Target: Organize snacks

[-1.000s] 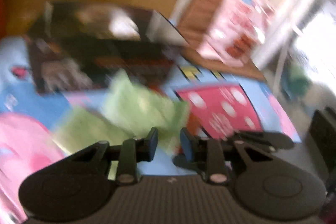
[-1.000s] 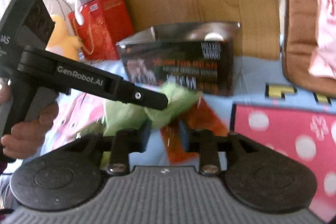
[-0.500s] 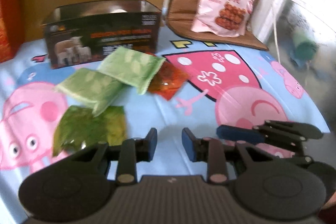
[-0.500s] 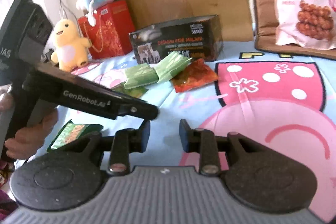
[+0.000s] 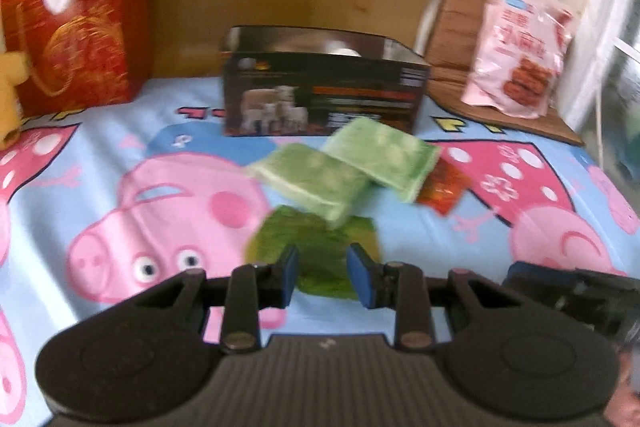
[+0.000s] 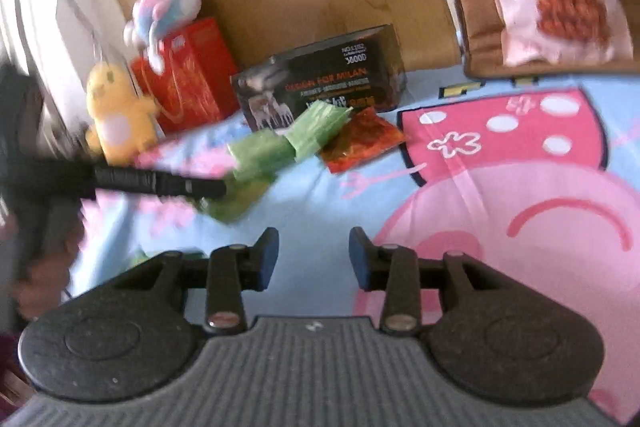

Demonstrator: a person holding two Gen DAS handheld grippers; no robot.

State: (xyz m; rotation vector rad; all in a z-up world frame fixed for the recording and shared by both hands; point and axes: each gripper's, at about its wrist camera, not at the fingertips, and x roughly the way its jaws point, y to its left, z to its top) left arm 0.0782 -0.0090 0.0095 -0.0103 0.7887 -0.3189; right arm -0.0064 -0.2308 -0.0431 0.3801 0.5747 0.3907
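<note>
Left wrist view first: nearest the lens, the left gripper (image 5: pixel 322 275) hangs over a cartoon-pig bedsheet (image 5: pixel 120 195) with a narrow gap between its blue pads and nothing pinched; its jaws have just been opening slightly. Seen through that gap lies a dark green snack packet (image 5: pixel 320 247), flat on the sheet. Just beyond it two pale green packets (image 5: pixel 312 179) lie side by side, the farther one overlapping an orange-red packet (image 5: pixel 444 187) to its right. Behind them stands an open black box (image 5: pixel 324 95) printed with lambs. Farther left is a red gift box (image 5: pixel 76 39), and far right a pink snack bag (image 5: pixel 520 43) leans on a brown cushion (image 5: pixel 452 27). From the right wrist view, the right gripper (image 6: pixel 313 259) sits low over bare sheet, its jaws parted wider and empty, having just been opening. A yellow plush toy (image 6: pixel 116 115) stands at far left, beside the red box.
</note>
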